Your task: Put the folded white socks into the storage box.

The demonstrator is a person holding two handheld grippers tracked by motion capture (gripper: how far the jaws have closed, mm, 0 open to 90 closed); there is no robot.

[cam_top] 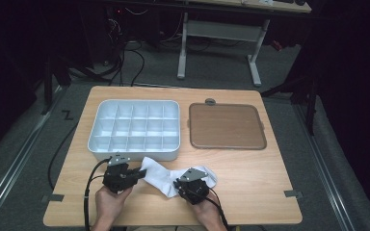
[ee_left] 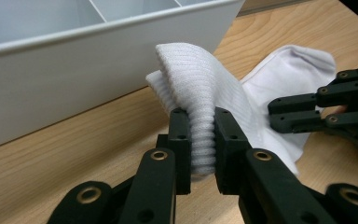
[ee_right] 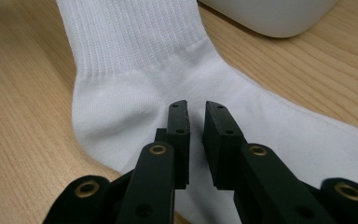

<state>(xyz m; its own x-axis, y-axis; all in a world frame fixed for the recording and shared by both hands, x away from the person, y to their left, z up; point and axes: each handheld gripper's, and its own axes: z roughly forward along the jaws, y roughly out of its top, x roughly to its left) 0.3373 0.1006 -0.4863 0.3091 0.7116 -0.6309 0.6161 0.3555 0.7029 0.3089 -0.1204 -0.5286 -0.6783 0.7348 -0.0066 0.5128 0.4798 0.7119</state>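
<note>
A white sock (cam_top: 161, 175) lies on the wooden table near its front edge, just in front of the white compartment tray (cam_top: 132, 154). My left gripper (cam_top: 142, 173) is shut on the sock's ribbed cuff (ee_left: 205, 93) and holds that end lifted off the table beside the tray's front wall (ee_left: 51, 93). My right gripper (cam_top: 179, 185) rests over the sock's heel area (ee_right: 135, 70), its jaws drawn almost together with a thin slit and nothing seen between them (ee_right: 196, 114). Farther right, the right gripper's fingers (ee_left: 303, 114) sit on the sock.
A brown flat tray (cam_top: 226, 126) with a raised rim lies right of the compartment tray, a small grey disc (cam_top: 210, 101) behind it. The compartment tray's corner (ee_right: 270, 18) is close to the sock. Bare wood (cam_top: 260, 192) stretches to the right.
</note>
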